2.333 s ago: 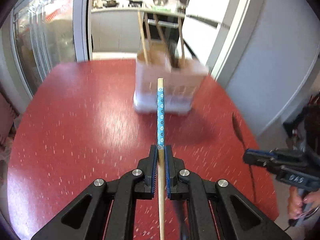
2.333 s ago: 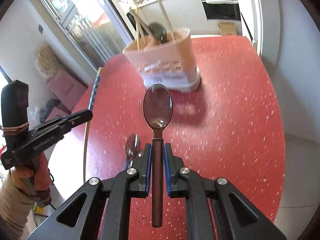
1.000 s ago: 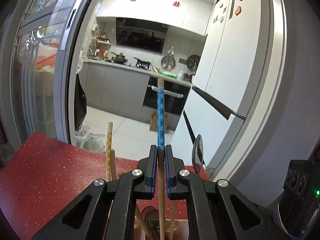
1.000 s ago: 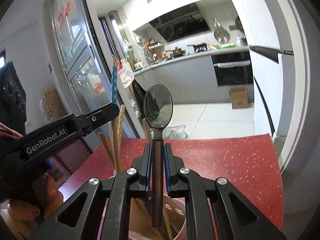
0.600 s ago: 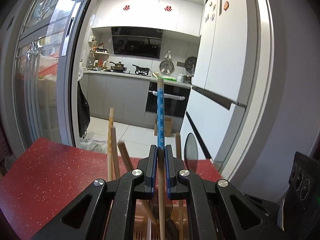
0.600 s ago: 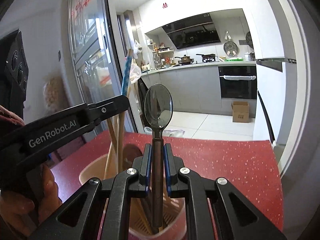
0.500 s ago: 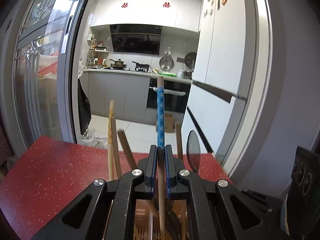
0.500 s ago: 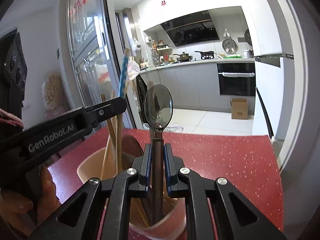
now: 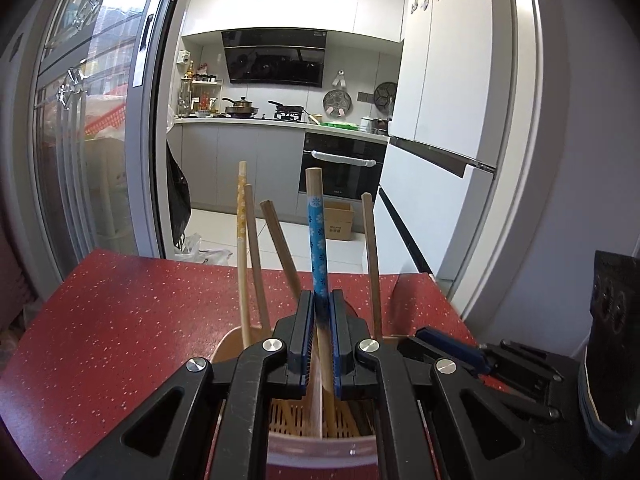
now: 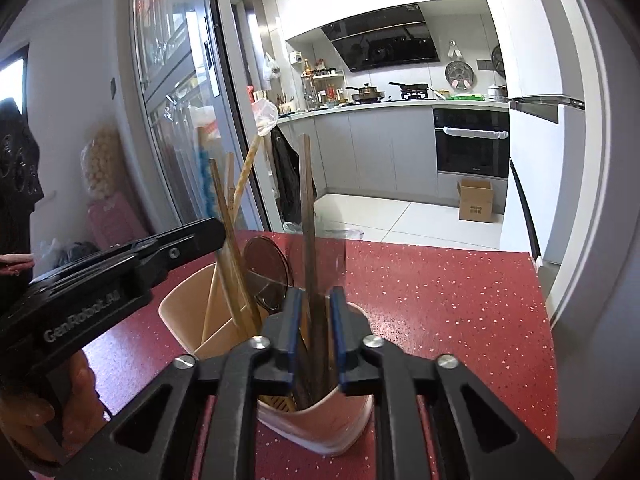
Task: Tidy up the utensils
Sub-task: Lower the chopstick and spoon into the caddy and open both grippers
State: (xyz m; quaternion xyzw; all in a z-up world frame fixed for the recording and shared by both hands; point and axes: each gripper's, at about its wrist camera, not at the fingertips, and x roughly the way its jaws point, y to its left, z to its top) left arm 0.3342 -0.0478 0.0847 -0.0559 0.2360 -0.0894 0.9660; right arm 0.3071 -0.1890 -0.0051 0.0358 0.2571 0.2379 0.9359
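A beige utensil holder [image 9: 229,339] stands on the red table [image 9: 120,320] with several wooden chopsticks and a dark spoon bowl [image 10: 266,264] in it. My left gripper [image 9: 320,301] is shut on a blue flowered chopstick [image 9: 316,232], whose lower end dips into the holder. My right gripper [image 10: 316,300] hangs over the holder [image 10: 188,320], and its jaws are opening. The dark spoon [image 10: 322,344] sits blurred between the pads, which no longer press it, and its bowl has dropped low. A dark brown stick [image 10: 306,200] rises in front of the jaws.
The left gripper [image 10: 192,236] reaches in from the left, with a person's hand [image 10: 24,412] on its grip. The right gripper [image 9: 440,346] shows beside the holder. Behind the table's far edge are a glass sliding door [image 9: 80,140], a white fridge [image 9: 440,120] and kitchen counters.
Both grippers have sunk toward the holder. The right jaws have parted and the spoon has slid down from its raised position. The blue chopstick now tilts slightly with its end inside the holder.
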